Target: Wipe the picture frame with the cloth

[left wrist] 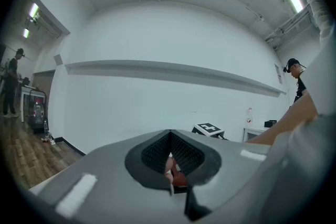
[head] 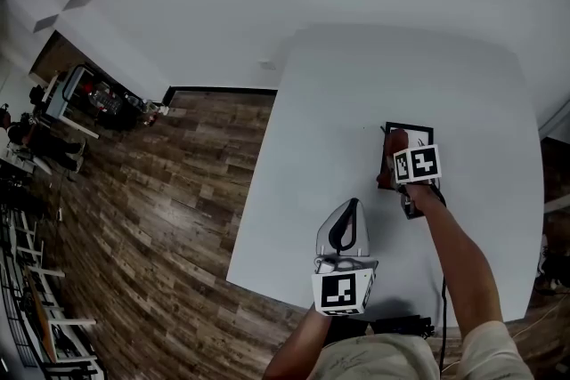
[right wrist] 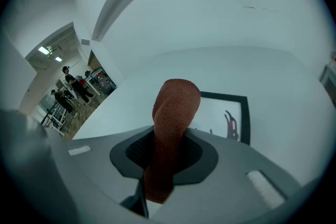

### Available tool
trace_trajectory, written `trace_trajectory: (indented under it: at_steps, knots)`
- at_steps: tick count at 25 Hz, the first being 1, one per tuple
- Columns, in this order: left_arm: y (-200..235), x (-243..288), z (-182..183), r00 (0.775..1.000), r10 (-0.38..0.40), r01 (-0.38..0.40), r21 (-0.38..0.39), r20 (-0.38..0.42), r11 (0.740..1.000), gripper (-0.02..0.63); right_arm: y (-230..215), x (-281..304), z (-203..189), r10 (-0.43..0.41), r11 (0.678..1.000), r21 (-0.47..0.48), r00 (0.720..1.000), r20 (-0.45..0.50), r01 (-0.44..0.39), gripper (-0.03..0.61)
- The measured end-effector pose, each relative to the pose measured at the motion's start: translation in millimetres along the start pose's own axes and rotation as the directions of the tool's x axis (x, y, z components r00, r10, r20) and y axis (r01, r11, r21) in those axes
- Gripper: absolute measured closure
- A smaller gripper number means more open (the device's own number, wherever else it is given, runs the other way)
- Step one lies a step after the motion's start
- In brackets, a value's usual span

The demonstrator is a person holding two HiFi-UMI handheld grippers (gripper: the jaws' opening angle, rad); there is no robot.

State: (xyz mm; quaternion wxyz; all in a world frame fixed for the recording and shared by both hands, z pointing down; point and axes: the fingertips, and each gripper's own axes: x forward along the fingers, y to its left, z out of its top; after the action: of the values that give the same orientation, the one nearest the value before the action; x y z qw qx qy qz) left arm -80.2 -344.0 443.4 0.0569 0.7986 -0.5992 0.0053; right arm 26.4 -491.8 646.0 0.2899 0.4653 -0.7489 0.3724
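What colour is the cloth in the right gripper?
Rust red-brown with a knitted texture. The cloth shows best in the right gripper view.

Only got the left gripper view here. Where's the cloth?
Observer: Clamped in the right gripper. The cloth sticks out past the tips of its jaws.
Operator: And the frame?
Observer: The picture frame lies flat on the white table, straight ahead of that gripper. In the head view the cloth's tip overlaps the frame's left side, but I can't tell whether they touch.
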Motion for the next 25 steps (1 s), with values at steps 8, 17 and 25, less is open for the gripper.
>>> trace_trajectory:
  at_steps: [8,17,25]
  knots:
    - [5,-1,2,1.000,0.004,-0.003,-0.011,0.025,1.000,0.612,8,18,-24,-0.007,1.000,-0.007,0.999,-0.044,0.007,0.474]
    - [-7,4,-2,0.999,-0.022,0.023,-0.023,0.028,0.999,0.612,-53,-11,-38,-0.089,0.995,0.034,0.995,-0.041,0.091,0.474]
    - [-17,7,0,0.999,-0.036,0.037,-0.021,0.039,0.999,0.612,-99,-39,-52,-0.165,0.985,0.051,0.985,-0.041,0.167,0.474]
